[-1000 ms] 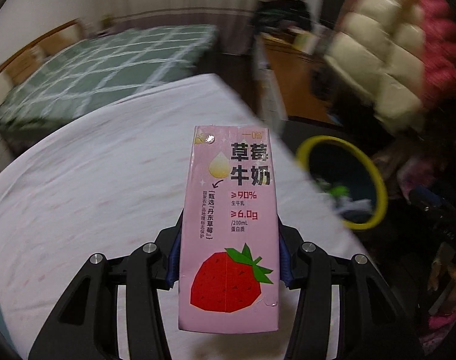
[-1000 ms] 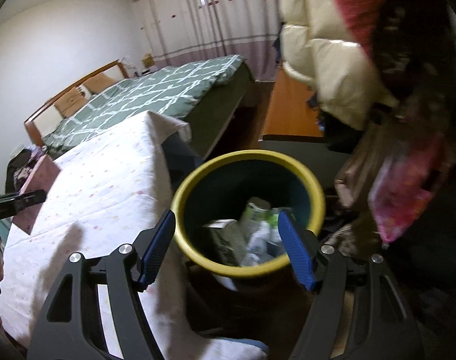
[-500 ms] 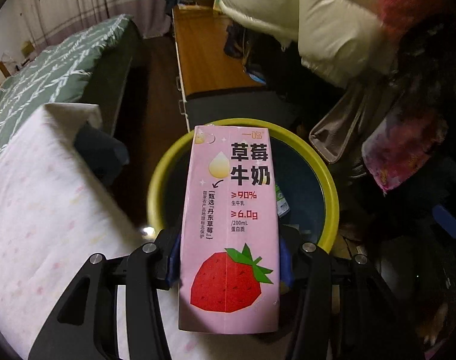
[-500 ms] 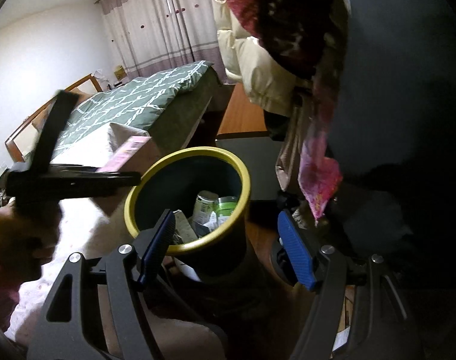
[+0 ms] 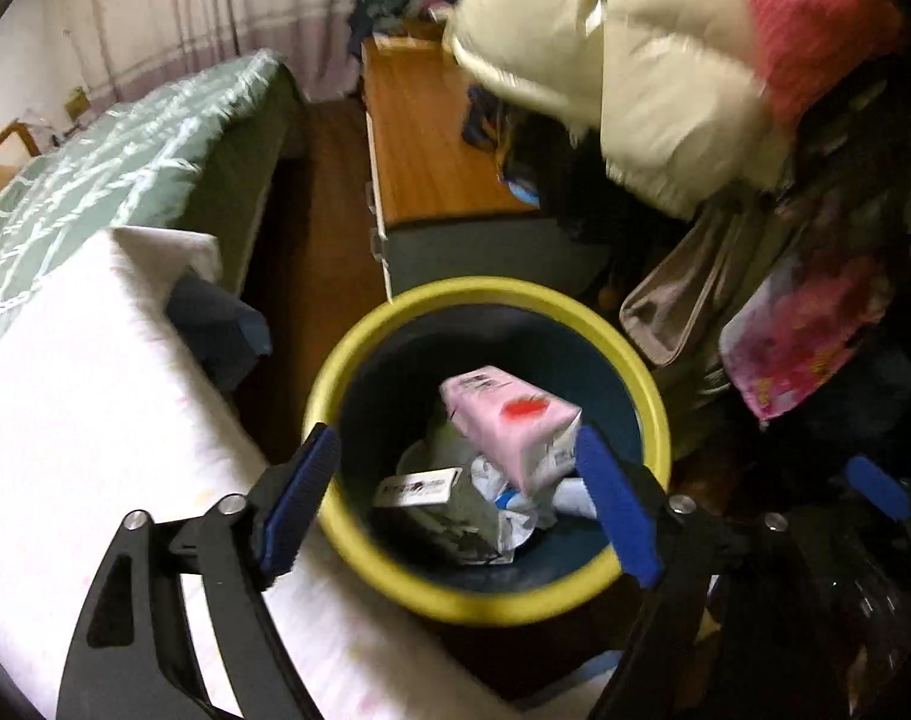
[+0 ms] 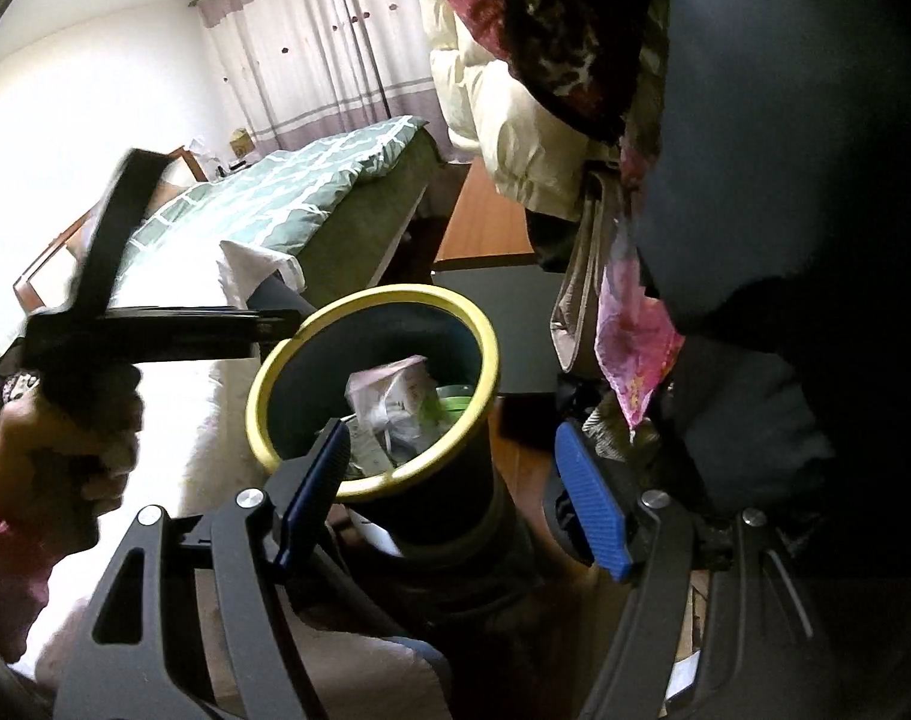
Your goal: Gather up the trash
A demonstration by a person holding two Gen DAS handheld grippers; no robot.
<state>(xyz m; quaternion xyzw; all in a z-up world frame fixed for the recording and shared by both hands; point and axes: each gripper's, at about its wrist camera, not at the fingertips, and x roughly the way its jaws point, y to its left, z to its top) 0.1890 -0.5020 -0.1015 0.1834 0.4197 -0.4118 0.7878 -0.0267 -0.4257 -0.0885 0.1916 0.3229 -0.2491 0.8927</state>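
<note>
The pink strawberry-milk carton [image 5: 509,420] lies tilted on top of crumpled wrappers inside the dark bin with the yellow rim [image 5: 491,294]. My left gripper [image 5: 455,444] hovers just above the bin mouth. Its jaws are opening, its blue pads stand wide apart, and nothing touches them. In the right wrist view the carton [image 6: 395,384] shows pale inside the same bin [image 6: 263,384], with the left gripper [image 6: 275,319] reaching over the rim from the left in a person's hand [image 6: 65,432]. My right gripper [image 6: 455,435] stands open and empty at the bin's near side.
A white-covered surface [image 5: 65,420] borders the bin on the left, and a bed with a green quilt [image 5: 95,168] lies behind it. A wooden desk [image 5: 431,138] stands beyond the bin. A cream puffer jacket [image 5: 635,72] and a pink bag [image 5: 803,324] hang close on the right.
The left gripper swung from above the white surface to over the bin and opened. The carton left its pads and dropped into the bin. The right gripper shifted slightly.
</note>
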